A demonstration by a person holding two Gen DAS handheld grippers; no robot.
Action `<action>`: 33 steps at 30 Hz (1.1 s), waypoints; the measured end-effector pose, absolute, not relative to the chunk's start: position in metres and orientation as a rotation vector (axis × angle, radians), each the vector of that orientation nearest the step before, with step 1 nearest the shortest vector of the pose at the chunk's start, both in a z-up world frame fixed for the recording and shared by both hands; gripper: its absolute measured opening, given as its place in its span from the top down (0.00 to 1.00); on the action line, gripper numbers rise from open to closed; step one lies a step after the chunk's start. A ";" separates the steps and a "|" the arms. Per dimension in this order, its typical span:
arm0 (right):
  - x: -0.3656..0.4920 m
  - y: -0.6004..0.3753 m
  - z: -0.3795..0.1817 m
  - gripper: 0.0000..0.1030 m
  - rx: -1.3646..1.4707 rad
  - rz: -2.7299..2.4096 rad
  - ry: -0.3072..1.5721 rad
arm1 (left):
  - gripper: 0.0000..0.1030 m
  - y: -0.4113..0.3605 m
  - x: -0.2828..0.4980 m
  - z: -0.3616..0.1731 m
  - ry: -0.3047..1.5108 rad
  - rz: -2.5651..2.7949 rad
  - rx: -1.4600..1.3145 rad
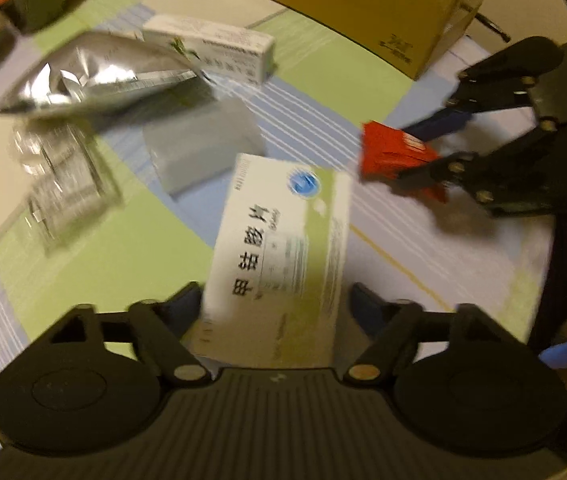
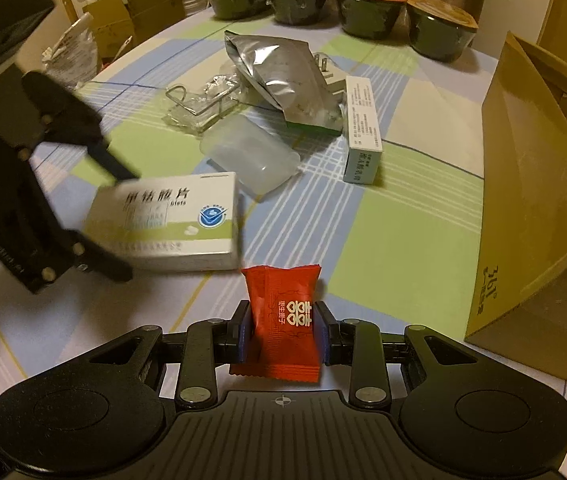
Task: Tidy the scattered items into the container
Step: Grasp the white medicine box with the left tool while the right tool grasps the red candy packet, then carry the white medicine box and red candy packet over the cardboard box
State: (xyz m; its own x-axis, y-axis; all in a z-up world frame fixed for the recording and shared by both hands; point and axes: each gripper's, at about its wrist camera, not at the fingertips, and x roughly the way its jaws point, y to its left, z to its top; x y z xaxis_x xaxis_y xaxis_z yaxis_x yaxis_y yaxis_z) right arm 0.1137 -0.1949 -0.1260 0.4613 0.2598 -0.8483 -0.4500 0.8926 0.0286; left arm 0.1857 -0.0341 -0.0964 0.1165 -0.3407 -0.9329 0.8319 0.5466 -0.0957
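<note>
My left gripper (image 1: 275, 304) is shut on a white and green medicine box (image 1: 279, 248), which it holds by one end, tilted over the checked tablecloth. From the right wrist view, the same box (image 2: 171, 220) sits between the left gripper's (image 2: 123, 224) two black fingers. A red candy packet (image 2: 283, 316) is pinched upright in my right gripper (image 2: 283, 320), low over the cloth. That packet (image 1: 387, 152) and the right gripper (image 1: 399, 156) show at the right of the left wrist view. The brown cardboard box (image 2: 535, 200) stands at the right, also seen as the cardboard box (image 1: 363, 12).
On the cloth lie a silver foil pouch (image 2: 279, 76), a long white carton (image 2: 363, 128), a translucent plastic tub (image 2: 251, 156) on its side and crumpled clear packaging (image 2: 203, 104). Several dark bowls (image 2: 363, 8) line the far edge. Small boxes (image 2: 123, 12) stand beyond the table's left.
</note>
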 end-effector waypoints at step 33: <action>0.083 -0.216 -0.092 0.67 -0.092 0.375 0.966 | 0.35 -0.060 0.140 -0.070 1.145 -0.651 0.375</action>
State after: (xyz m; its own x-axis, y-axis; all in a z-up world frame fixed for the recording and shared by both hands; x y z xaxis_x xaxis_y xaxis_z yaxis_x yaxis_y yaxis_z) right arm 0.0825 -0.2163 -0.0917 0.5100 0.2702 -0.8166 -0.3516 0.9319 0.0887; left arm 0.1402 -0.0603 -0.0696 0.2602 -0.2824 -0.9233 0.6489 0.7592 -0.0493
